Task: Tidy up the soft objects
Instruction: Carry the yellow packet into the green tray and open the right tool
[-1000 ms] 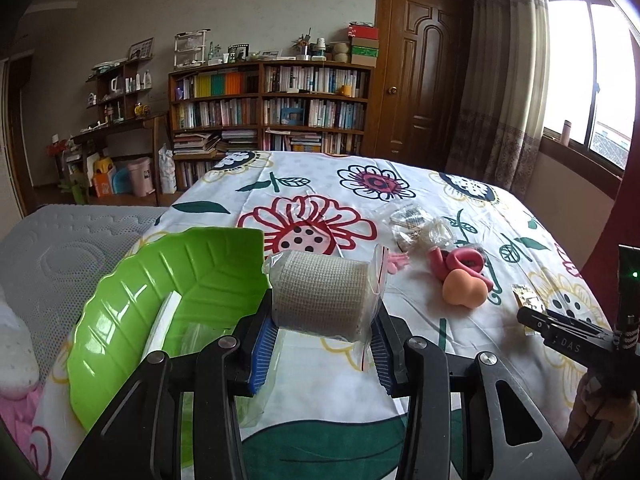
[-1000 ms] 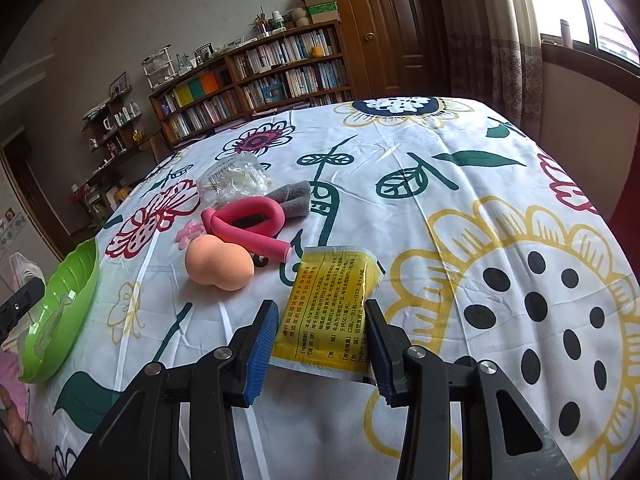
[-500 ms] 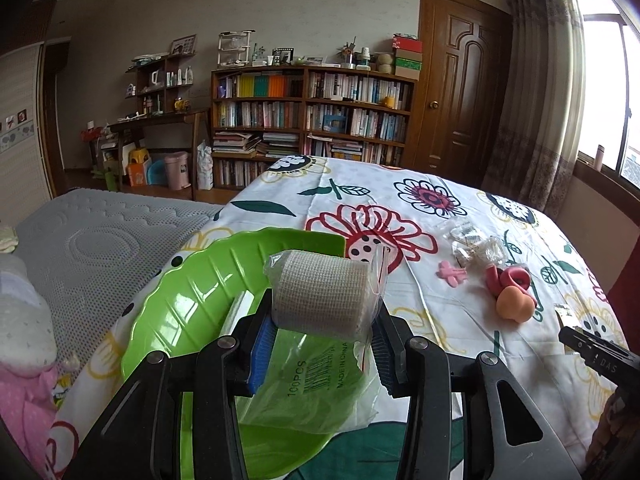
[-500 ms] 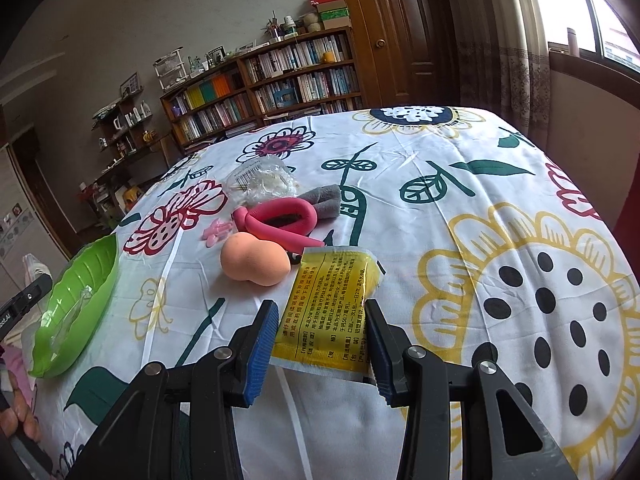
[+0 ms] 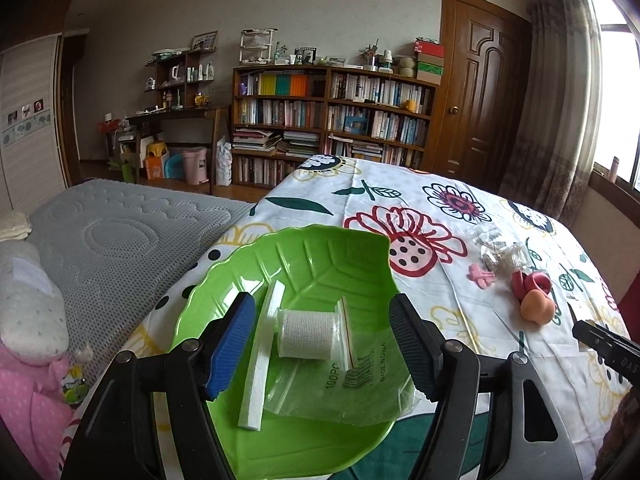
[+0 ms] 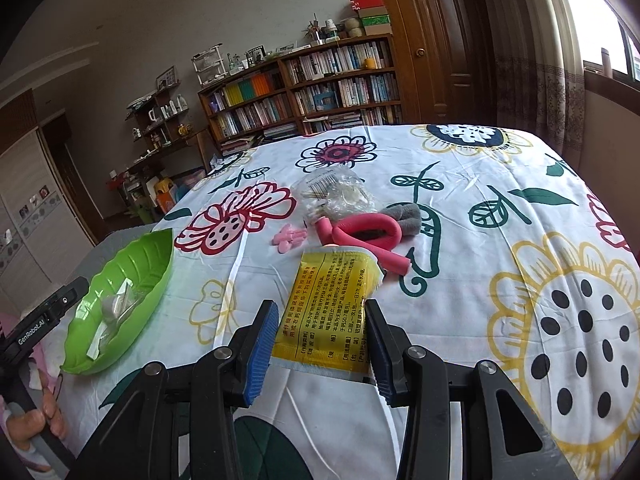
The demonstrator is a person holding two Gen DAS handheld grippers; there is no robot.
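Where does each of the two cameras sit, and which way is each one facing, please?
Left wrist: on the left gripper, looking down past its open fingers into the green leaf tray holding the bagged bandage roll.
Right wrist: on the right gripper, looking across the floral cloth, fingers shut on the yellow sachet; a hand shows bottom left.
Shared: tray, pink foam curler, bookshelf.
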